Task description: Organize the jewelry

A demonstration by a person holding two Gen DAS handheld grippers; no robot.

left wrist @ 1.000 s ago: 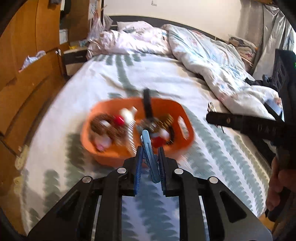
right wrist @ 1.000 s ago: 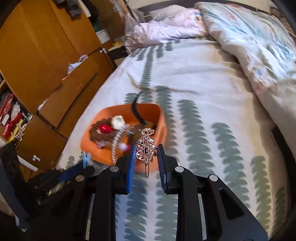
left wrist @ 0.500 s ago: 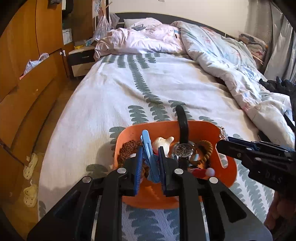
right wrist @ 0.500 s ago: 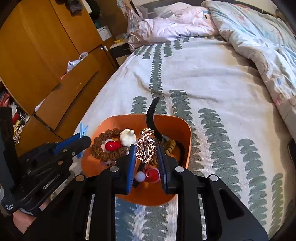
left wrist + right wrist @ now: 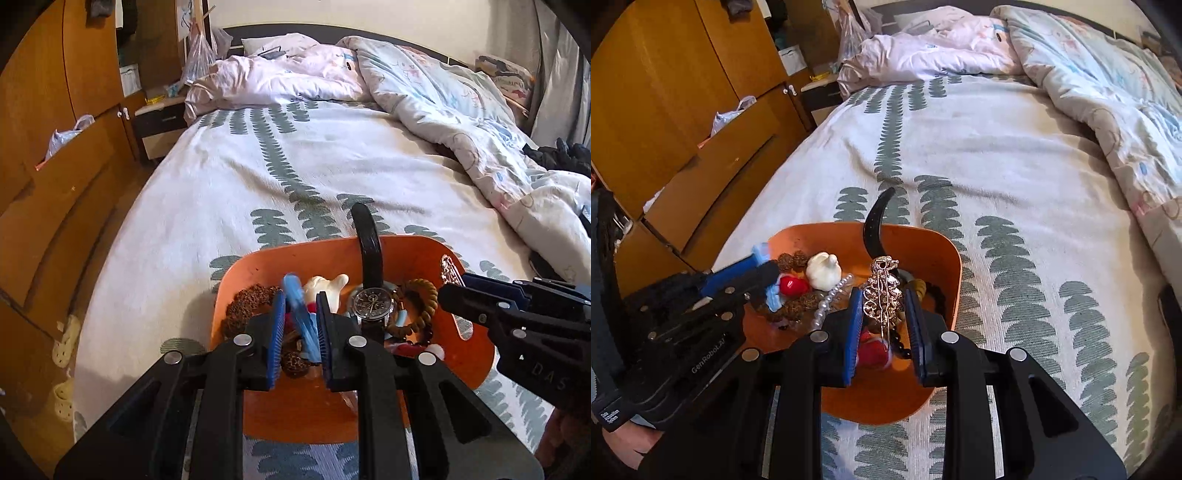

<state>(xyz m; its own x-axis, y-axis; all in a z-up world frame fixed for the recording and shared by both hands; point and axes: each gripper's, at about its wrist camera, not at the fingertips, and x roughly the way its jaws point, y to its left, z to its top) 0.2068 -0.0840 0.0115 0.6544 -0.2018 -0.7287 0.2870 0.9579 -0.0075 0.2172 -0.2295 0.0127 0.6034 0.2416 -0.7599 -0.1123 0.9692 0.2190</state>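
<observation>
I judge this the drop-off step. My left claw pinches a blue clip and my right claw pinches a gold brooch, both over the orange tray on the bed. Next each claw should spread so its piece falls inside. The tray is crowded and its rim is close; the bed beyond lies open.

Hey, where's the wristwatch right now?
In the left wrist view the wristwatch lies in the orange tray on the bed, right of the white figurine, beside the braided brown ring.
</observation>
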